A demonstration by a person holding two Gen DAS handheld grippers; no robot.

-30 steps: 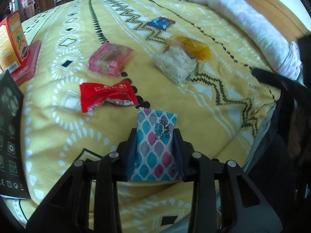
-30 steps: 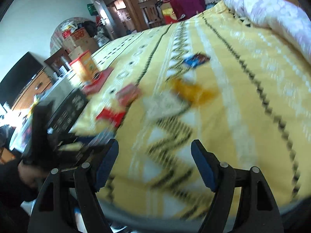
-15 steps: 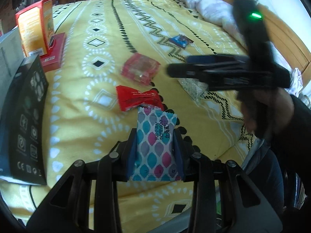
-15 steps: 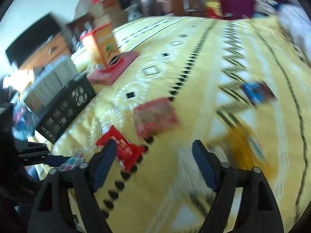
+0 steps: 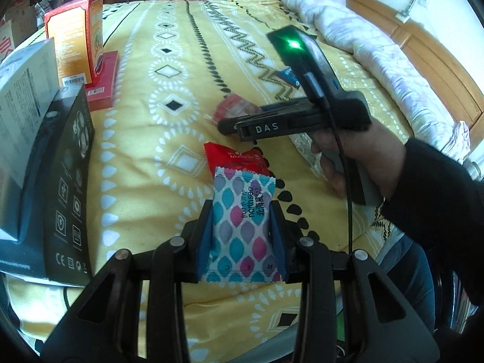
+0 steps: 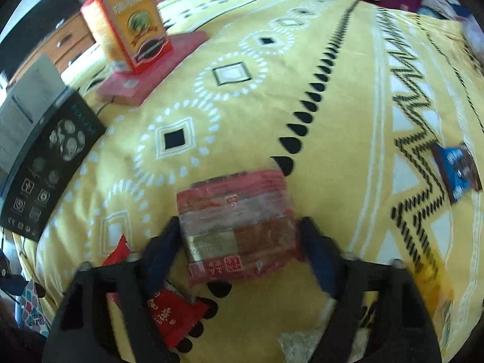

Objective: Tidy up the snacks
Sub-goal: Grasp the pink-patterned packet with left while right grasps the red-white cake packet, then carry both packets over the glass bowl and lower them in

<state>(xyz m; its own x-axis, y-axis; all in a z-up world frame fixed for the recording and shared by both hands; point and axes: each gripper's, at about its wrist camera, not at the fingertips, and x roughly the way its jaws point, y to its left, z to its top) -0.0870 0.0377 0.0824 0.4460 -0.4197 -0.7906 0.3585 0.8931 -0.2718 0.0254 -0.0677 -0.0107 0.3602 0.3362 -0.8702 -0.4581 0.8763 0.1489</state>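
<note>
Nearest the left wrist camera, left gripper (image 5: 240, 227) clamped on a leaf-patterned snack packet (image 5: 242, 224), held upright between both blue pads, above the yellow patterned bedspread (image 5: 145, 163); just beyond the packet, a red wrapped candy (image 5: 234, 158) lying flat on the bedspread; to the left, a black printed box (image 5: 68, 181) at the bed's edge, and farther back an orange carton (image 5: 75, 40) standing on a flat red box (image 5: 103, 81); at right, a hand (image 5: 360, 151) in a dark sleeve carrying the right gripper (image 6: 240, 242), green light lit on its body. From the right wrist camera: jaws closing around a pink-red cellophane snack pack (image 6: 239, 224) resting on the bedspread, pack between the pads, contact on either side not clear owing to blur; red candy below left of the fingers; farther right, a blue-wrapped snack (image 6: 456, 172) lying apart on the zigzag band; at the far side, a pale quilt (image 5: 363, 39) bunched against the wooden bed frame (image 5: 435, 57)
</note>
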